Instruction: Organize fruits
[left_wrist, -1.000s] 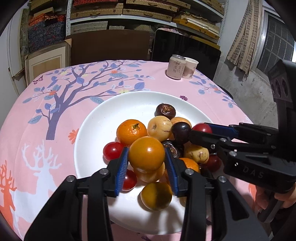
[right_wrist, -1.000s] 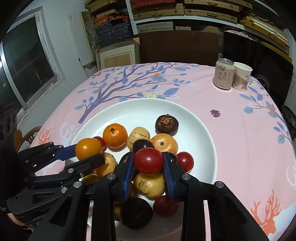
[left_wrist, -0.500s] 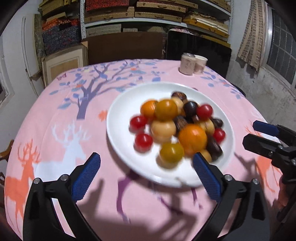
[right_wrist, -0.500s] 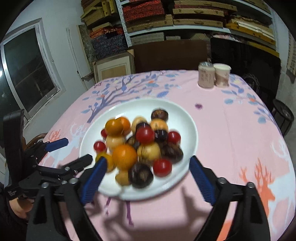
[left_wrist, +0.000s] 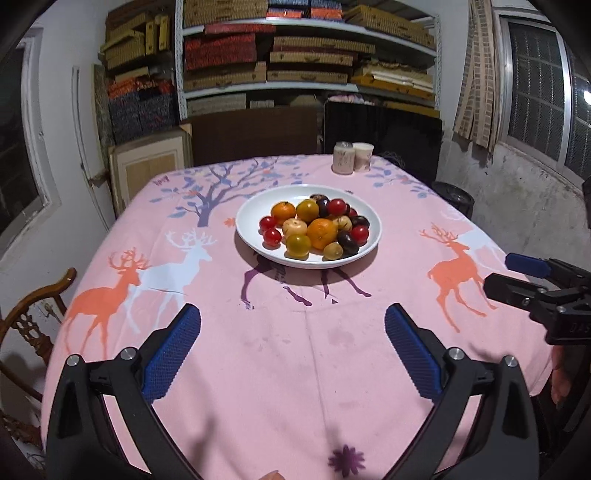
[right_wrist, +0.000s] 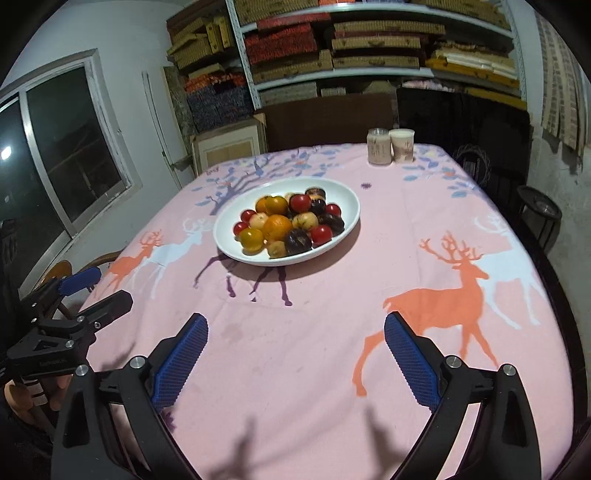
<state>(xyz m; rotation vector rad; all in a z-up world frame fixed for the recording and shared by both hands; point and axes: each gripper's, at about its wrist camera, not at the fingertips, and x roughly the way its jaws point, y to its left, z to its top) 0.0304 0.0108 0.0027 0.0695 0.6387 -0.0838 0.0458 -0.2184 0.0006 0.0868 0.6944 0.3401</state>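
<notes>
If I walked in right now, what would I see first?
Probably the big white plate in the middle of the pink deer tablecloth, piled with red, orange, yellow and dark purple fruits. Near you, the left gripper and right gripper hang wide open and empty over the cloth. A can and paper cup stand at the far edge.

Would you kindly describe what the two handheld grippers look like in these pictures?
Both match: the left gripper and right gripper have matte black angular plastic arms joined with silver bolts, ending in ribbed blue rubber pads. Pale embossed lettering marks each black body, seen from the other's camera. No cables or sleeves are visible.
</notes>
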